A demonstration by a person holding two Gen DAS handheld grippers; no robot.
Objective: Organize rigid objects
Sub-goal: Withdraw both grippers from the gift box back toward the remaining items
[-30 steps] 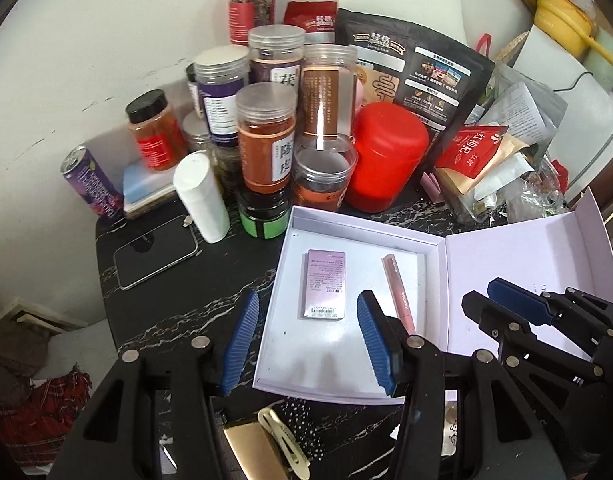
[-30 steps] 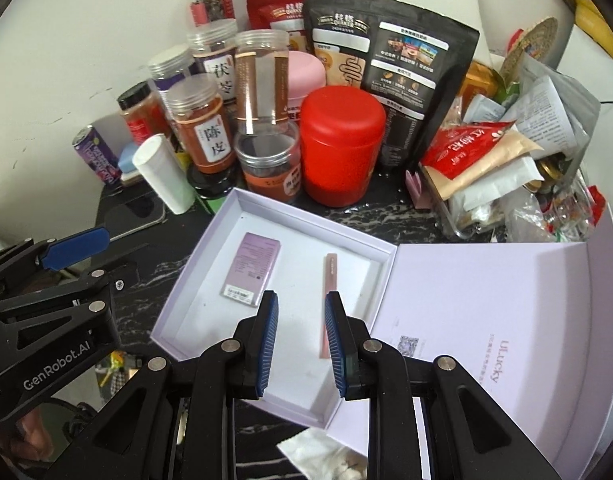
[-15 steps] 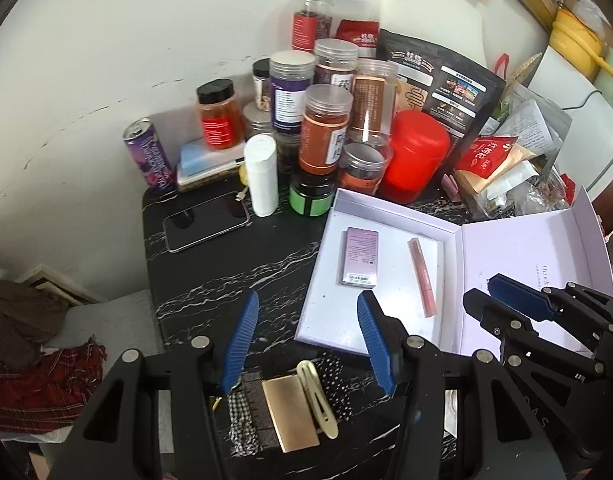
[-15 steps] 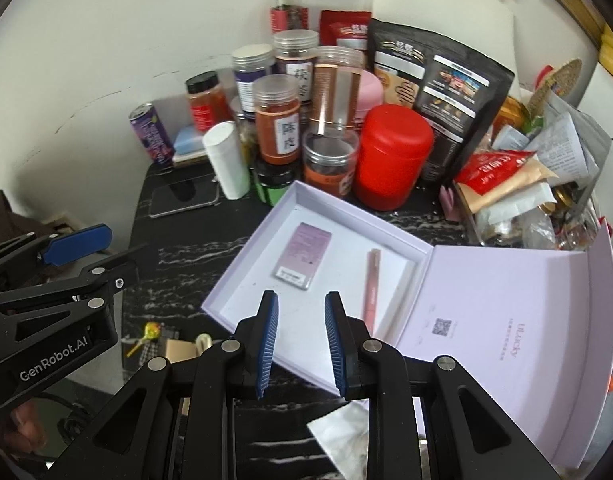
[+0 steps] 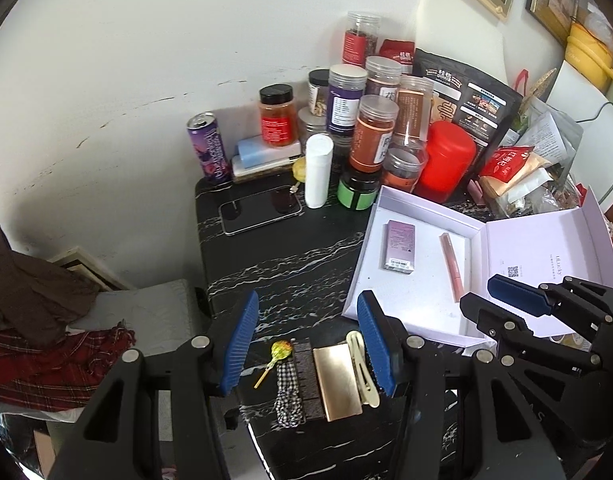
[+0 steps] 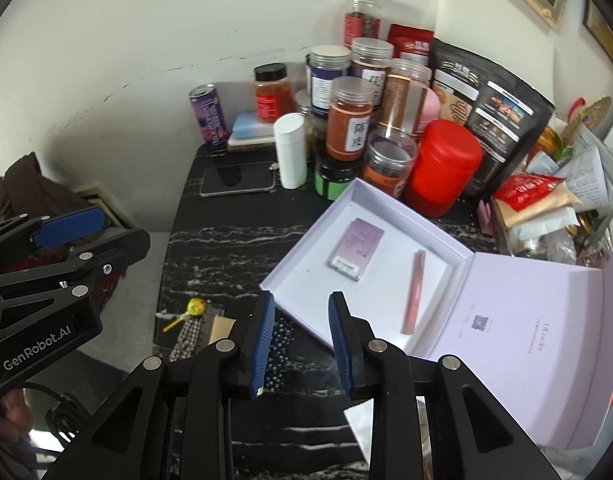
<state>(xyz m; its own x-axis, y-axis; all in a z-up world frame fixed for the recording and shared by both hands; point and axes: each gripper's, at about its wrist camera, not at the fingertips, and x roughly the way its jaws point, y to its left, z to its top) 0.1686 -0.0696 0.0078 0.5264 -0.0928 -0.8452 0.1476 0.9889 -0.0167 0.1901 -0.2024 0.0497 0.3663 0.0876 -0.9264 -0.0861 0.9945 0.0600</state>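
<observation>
An open lilac box [image 5: 410,300] lies on the black marble table, holding a small purple carton [image 5: 400,246] and a pink tube [image 5: 452,264]. My left gripper [image 5: 308,344] stands open and empty above a row of small items near the front edge: a lollipop [image 5: 280,350], a checked cloth strip [image 5: 288,392], a dark bar [image 5: 308,380], a gold card [image 5: 338,376] and a cream hair clip [image 5: 362,368]. My right gripper [image 6: 301,344] hovers over the near corner of the box [image 6: 386,280]; its jaws are opening with nothing between them.
Several jars, a red canister [image 5: 446,160], a white bottle [image 5: 318,170] and a black pouch [image 5: 470,100] crowd the back of the table. A phone [image 5: 260,208] and a purple can [image 5: 208,148] sit at the back left. Bags pile up at right; clothes lie off the left edge.
Both grippers have drawn back from the box toward the table's near edge, bringing the row of small items into view. The right jaws have widened a little.
</observation>
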